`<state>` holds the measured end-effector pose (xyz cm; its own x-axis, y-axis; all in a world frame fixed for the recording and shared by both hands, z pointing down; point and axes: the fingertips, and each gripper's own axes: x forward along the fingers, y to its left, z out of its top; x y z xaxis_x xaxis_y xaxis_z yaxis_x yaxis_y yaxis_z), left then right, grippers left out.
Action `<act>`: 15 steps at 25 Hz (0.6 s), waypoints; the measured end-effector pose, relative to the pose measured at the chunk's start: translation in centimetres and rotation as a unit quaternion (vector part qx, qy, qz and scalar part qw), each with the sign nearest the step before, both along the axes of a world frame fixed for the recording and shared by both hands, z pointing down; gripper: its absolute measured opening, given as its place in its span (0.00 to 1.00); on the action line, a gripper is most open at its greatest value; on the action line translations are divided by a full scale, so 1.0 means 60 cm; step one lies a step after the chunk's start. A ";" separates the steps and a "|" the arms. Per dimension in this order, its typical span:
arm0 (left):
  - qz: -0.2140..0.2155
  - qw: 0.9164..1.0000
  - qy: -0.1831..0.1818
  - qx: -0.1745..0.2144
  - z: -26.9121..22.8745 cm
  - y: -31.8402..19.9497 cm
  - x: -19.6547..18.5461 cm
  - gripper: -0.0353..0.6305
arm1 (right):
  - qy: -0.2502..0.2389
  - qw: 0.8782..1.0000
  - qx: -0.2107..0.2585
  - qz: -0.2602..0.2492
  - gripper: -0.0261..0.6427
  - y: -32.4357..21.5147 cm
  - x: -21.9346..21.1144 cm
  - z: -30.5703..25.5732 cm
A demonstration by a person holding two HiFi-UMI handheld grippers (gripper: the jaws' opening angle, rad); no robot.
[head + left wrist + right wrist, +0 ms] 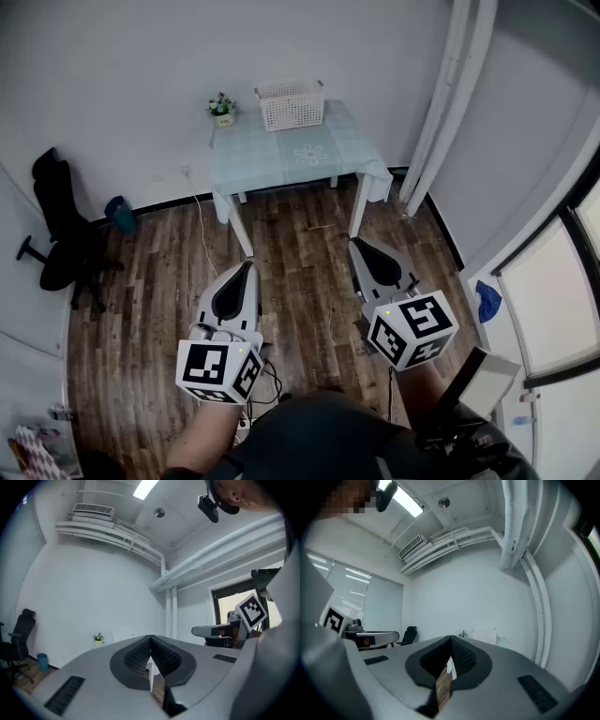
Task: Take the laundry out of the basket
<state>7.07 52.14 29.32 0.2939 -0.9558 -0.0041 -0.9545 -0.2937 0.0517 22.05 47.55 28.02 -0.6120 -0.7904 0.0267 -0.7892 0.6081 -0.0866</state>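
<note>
A white slatted laundry basket stands at the back of a small table with a pale green cloth, far ahead of me. What lies inside the basket cannot be made out from here. My left gripper and right gripper hover over the wooden floor, well short of the table. Both point toward it with their jaws closed together and nothing between them. In the right gripper view the basket shows small against the far wall, beyond the shut right gripper. The left gripper is likewise shut in its own view.
A small potted plant sits on the table beside the basket. A black office chair and a blue bin stand at the left wall. A cable runs across the floor. White pipes rise at the right corner.
</note>
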 end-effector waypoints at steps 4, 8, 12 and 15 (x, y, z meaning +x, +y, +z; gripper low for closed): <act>-0.006 1.000 0.000 -0.005 0.006 0.004 -0.016 0.06 | 0.001 1.000 -0.002 0.005 0.06 0.003 -0.010 0.003; -0.007 1.000 0.001 -0.007 0.011 -0.003 -0.039 0.06 | 0.000 1.000 0.001 0.009 0.06 -0.003 -0.026 -0.003; -0.006 1.000 0.008 -0.011 0.019 -0.005 -0.051 0.06 | -0.007 1.000 -0.009 0.015 0.06 -0.009 -0.030 0.001; 0.005 1.000 0.012 -0.012 0.024 -0.008 -0.062 0.06 | -0.007 1.000 -0.015 0.019 0.06 -0.012 -0.041 0.007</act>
